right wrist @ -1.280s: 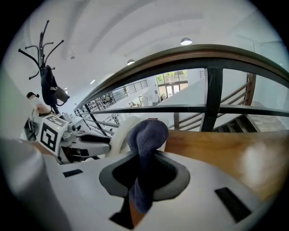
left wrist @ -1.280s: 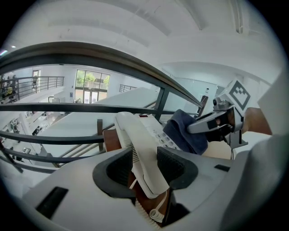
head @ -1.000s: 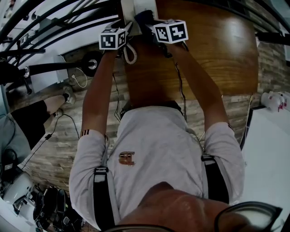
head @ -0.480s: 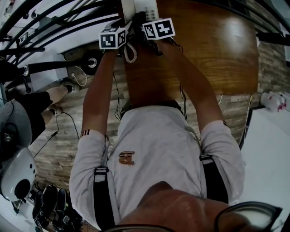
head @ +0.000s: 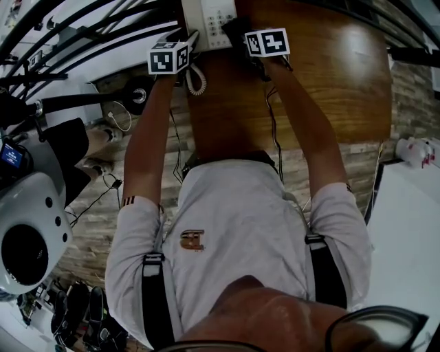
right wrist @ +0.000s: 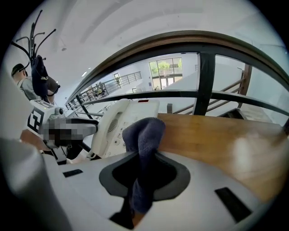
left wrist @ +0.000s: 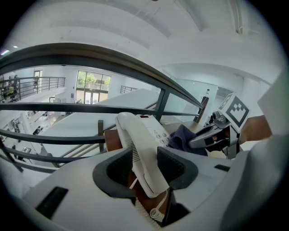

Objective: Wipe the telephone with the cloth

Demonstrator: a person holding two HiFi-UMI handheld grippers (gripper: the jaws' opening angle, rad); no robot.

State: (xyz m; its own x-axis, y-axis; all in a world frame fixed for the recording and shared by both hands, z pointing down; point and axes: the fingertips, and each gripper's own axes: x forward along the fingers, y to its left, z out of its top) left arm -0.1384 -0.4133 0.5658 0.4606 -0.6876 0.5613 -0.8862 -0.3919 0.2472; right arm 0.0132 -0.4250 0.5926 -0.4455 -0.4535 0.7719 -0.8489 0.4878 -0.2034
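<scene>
Cloth [right wrist: 145, 131] gripped in right tool [right wrist: 142, 170] partly hides telephone [right wrist: 114, 122] keypad.

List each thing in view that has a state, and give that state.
left gripper, jaws shut on the handset.
handset, lying along the telephone's left side, not lifted.
right gripper, jaws shut on the cloth.
cloth, bunched, free end up by the keypad.
telephone, flat on the table, at its far left corner.
cord, coiled, slack.
</scene>
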